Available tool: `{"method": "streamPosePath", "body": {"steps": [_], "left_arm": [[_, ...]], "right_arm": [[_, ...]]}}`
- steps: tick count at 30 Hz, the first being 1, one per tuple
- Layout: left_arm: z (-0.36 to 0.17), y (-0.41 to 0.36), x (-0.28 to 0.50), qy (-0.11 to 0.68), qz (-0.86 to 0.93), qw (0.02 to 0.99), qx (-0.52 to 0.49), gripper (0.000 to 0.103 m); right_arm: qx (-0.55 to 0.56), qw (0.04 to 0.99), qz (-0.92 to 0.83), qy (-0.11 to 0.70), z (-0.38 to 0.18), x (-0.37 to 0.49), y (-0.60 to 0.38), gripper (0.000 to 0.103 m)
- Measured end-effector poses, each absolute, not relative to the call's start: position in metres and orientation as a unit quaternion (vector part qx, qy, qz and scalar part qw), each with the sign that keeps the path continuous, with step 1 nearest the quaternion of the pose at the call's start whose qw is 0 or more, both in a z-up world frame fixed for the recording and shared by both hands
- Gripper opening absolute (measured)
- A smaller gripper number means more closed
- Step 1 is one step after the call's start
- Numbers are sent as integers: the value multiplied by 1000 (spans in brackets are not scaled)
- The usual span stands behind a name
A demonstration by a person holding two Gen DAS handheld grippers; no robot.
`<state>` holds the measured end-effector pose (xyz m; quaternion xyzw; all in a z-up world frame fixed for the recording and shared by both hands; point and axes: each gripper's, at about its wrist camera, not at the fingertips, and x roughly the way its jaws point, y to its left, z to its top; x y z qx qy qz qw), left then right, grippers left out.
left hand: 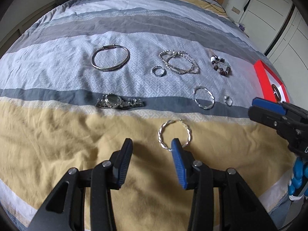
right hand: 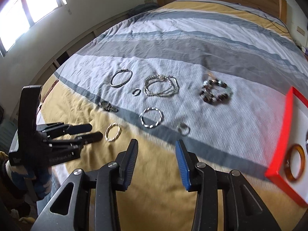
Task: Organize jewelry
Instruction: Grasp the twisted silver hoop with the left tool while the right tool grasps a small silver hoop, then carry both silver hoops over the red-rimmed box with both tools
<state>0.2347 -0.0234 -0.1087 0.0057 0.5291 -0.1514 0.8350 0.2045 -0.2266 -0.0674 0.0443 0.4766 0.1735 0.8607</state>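
The left tool (left hand: 152, 144) is spread and empty above the bed (left hand: 57, 144). Its blue finger (left hand: 178, 154) overlaps the near rim of the twisted silver hoop (left hand: 174, 134), which lies flat on the yellow stripe at 12 o'clock from the tool. The right tool (right hand: 156, 146) is likewise spread, holding nothing.

Recommended procedure: lower the left tool so one finger enters the ring and one stays outside, then close across the rim. Avoid pinching the bedding.

The hoop is round, with no marked long axis; its opening faces up. The red tray (right hand: 277, 134) sits at 3 o'clock.
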Motion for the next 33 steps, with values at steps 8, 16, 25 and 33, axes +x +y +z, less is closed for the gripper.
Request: {"method": "streamPosePath", "body": {"steps": [8, 16, 25, 33], "left_arm": [[-127, -32, 247, 536, -162, 828, 33, 39], [-140, -36, 244, 522, -167, 835, 52, 38], [-139, -42, 240, 500, -156, 849, 59, 13], [-122, -45, 238, 499, -143, 853, 57, 5]], "right_arm": [[31, 850, 190, 490, -95, 258, -203, 33], [5, 837, 186, 514, -130, 281, -192, 31], [-2, 843, 168, 510, -136, 285, -188, 6], [15, 864, 156, 478, -103, 262, -192, 6]]}}
